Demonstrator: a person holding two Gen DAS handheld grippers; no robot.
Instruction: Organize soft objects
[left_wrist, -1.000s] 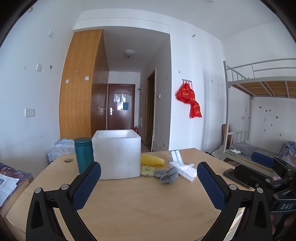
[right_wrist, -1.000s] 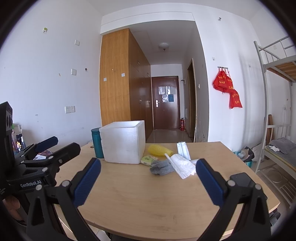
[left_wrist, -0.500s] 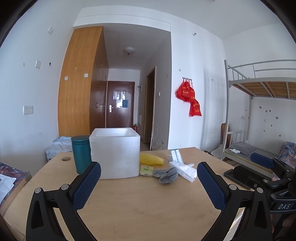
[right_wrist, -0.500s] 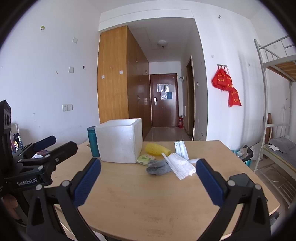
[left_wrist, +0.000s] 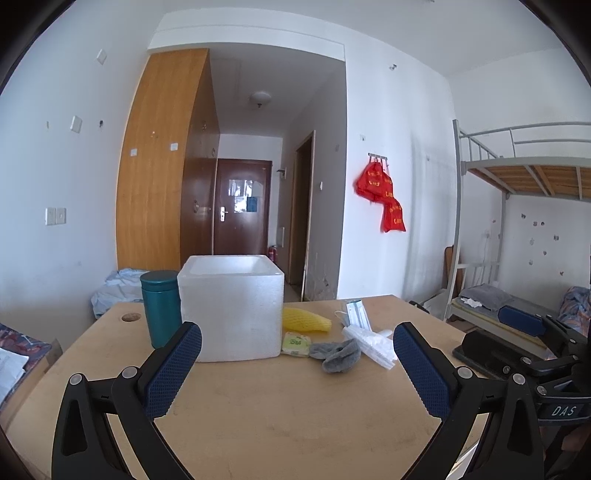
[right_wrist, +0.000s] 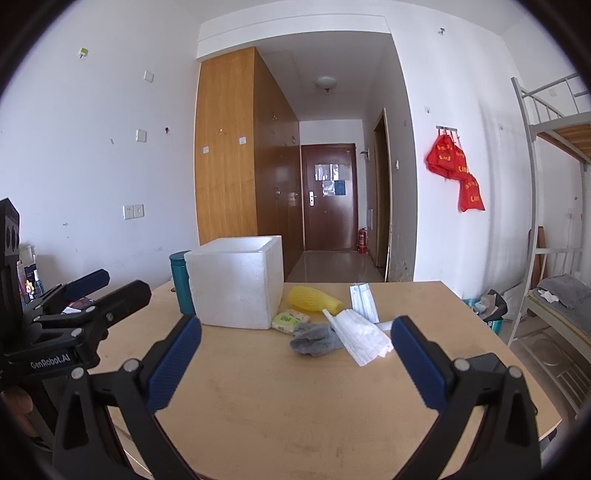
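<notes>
Both tongs, left (left_wrist: 297, 360) and right (right_wrist: 295, 354), gape wide and empty, their blue pads (left_wrist: 173, 369) finely dimpled, above the smooth pale-wood worktop (right_wrist: 295, 413). Ahead of them lie a crumpled grey sock (right_wrist: 314, 339), a pleated white mask pack (right_wrist: 364, 338), a yellow mesh sleeve (right_wrist: 312, 299), a small green packet (right_wrist: 290, 320), beside a blocky white foam box (right_wrist: 236, 288) and a teal cylinder (left_wrist: 160, 308).

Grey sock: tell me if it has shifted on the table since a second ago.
No. The grey sock still lies beside the small green packet, in front of the white foam box; only the camera's viewpoint changed.
</notes>
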